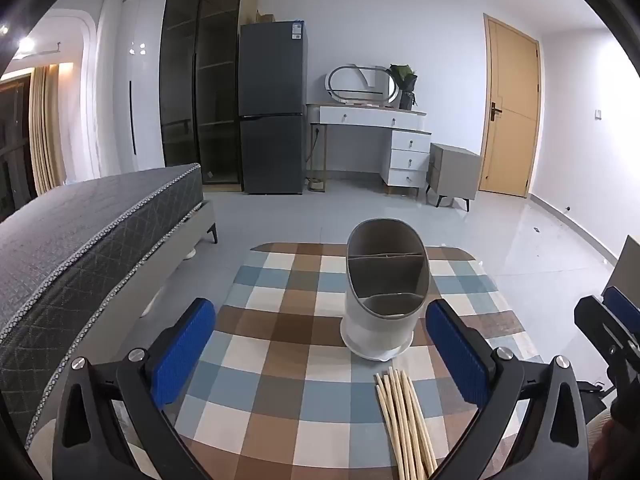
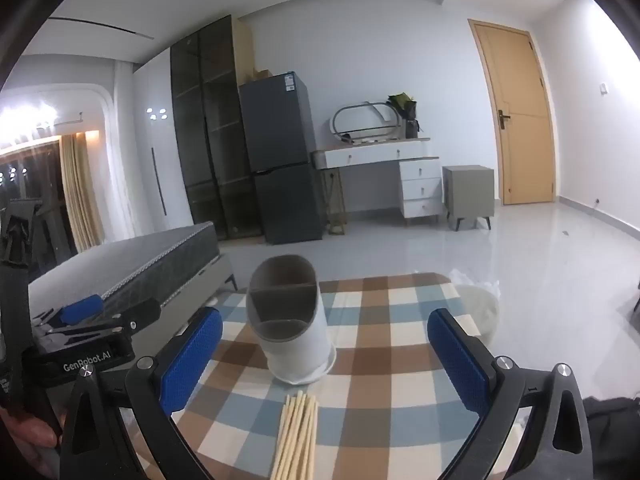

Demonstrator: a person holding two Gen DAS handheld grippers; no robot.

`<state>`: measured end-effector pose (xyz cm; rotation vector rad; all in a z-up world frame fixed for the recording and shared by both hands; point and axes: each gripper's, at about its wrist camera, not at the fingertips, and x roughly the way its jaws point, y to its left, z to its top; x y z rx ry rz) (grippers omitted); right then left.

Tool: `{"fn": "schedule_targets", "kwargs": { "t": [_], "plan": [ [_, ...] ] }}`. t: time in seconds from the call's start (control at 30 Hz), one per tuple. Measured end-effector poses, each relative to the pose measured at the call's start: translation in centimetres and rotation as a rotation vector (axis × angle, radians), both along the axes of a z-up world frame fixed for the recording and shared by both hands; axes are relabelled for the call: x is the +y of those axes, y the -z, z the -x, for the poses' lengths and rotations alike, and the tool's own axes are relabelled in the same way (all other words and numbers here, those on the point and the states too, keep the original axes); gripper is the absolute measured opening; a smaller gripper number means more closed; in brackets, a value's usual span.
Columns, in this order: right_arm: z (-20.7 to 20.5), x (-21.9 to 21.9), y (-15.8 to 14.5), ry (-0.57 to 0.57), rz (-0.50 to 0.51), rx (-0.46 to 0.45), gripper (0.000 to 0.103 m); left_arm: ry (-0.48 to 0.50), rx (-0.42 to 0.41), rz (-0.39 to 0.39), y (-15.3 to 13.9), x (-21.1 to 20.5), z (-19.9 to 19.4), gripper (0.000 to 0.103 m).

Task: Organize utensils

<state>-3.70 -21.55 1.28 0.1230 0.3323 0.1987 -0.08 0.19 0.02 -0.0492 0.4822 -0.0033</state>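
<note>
A: Where do the utensils sit?

B: A bundle of pale wooden chopsticks [image 1: 404,424] lies flat on the checked cloth of the bench [image 1: 280,380], at the near edge. Just beyond their tips, not touching them, stands the white utensil holder [image 1: 380,312], upright on its small round drip base. Its grey inside is split by dividers into compartments, and nothing shows in any of them.

A: And the left gripper [image 1: 320,344]?

B: Its jaws stand wide apart with nothing between the blue pads [image 1: 182,352]. It hangs above the bench, angled down, with the holder framed between the pads and the chopsticks nearer the right-hand pad.

A: The right gripper [image 2: 324,356]?

B: The same: jaws spread wide, holding nothing, tilted slightly down. From its camera the chopsticks [image 2: 298,436] lie almost centred between the pads, the holder [image 2: 292,320] just past them. The left gripper shows at that view's left edge, beside it.

A: What's around the bench?

B: A bed [image 1: 88,232] to the left, and a dark fridge [image 1: 274,112] against the far wall
</note>
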Motion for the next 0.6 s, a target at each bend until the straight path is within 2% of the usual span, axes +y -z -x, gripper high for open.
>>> {"fn": "schedule_targets", "kwargs": {
  "t": [0.6],
  "plan": [
    [-0.11,0.0,-0.24,0.003,0.001,-0.006,0.103,-0.001,0.011,0.006,-0.22,0.25,-0.06,0.102]
  ]
}}
